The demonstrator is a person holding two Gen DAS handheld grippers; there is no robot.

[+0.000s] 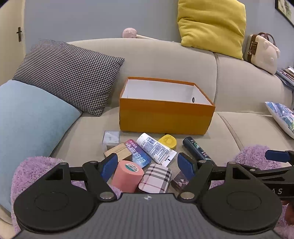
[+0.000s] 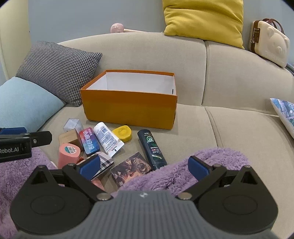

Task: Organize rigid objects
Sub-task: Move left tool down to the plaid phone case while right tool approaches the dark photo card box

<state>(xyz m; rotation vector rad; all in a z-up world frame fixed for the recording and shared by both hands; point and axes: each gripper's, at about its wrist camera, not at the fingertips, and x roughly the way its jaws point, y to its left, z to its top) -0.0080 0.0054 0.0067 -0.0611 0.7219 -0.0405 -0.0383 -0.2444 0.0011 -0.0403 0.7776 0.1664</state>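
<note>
Hovering released: left gripper (image 1: 147,164), right gripper (image 2: 145,166); crowded pink roll (image 1: 127,175) risking neighbour knocks before orange box (image 1: 165,117).

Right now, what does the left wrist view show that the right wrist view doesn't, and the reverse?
Only left wrist: a stack of magazines at the far right, and a framed picture on the wall.
Only right wrist: the whole picture card, with its artwork readable.
Both: the orange box, showing nothing inside, the dark bottle, the pink roll, and both tongs open.
</note>
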